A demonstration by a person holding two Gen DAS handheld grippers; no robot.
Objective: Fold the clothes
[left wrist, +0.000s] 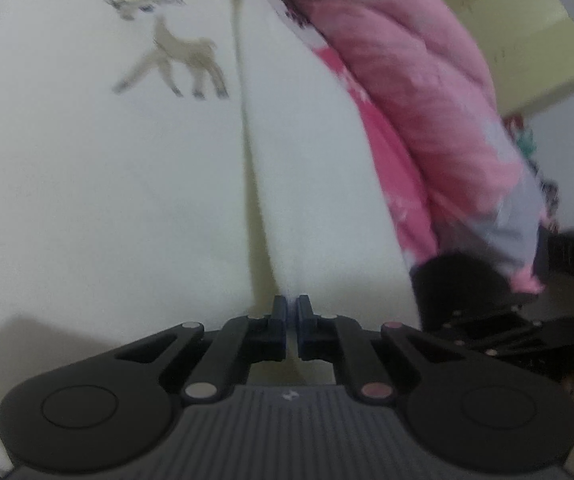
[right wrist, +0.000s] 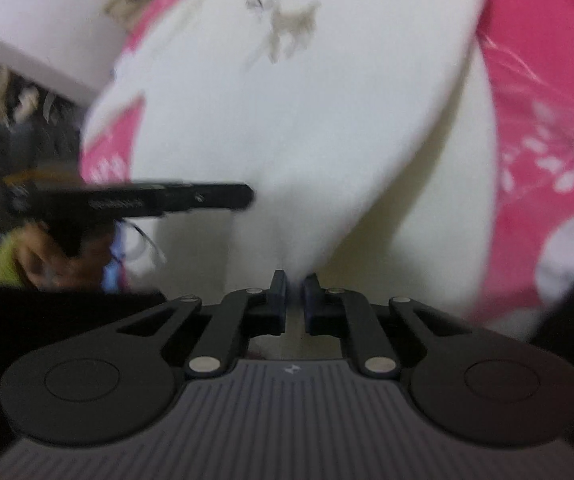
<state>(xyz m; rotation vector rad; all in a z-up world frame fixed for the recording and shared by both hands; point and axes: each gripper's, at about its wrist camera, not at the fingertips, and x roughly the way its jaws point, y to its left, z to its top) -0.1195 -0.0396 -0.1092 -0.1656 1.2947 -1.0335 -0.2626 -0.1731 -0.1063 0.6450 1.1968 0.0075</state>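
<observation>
A white fleece garment point(left wrist: 127, 184) with a printed deer point(left wrist: 175, 52) fills the left wrist view. My left gripper point(left wrist: 291, 304) is shut on a raised fold of it near its lower edge. In the right wrist view the same white garment point(right wrist: 287, 120) lies on a pink bedsheet point(right wrist: 547, 128), its deer print point(right wrist: 287, 28) at the top. My right gripper point(right wrist: 295, 280) is shut on a pinched edge of the cloth. The left gripper point(right wrist: 247, 196) shows from the side at the garment's left edge. The right gripper point(left wrist: 487, 320) appears dark at the right in the left wrist view.
A pink quilt point(left wrist: 427, 100) is bunched to the right of the garment. A cardboard box point(left wrist: 527, 32) stands beyond it. A white wall point(right wrist: 39, 20) and dark clutter point(right wrist: 15, 128) lie at the left of the bed. A hand point(right wrist: 47, 260) holds the left gripper.
</observation>
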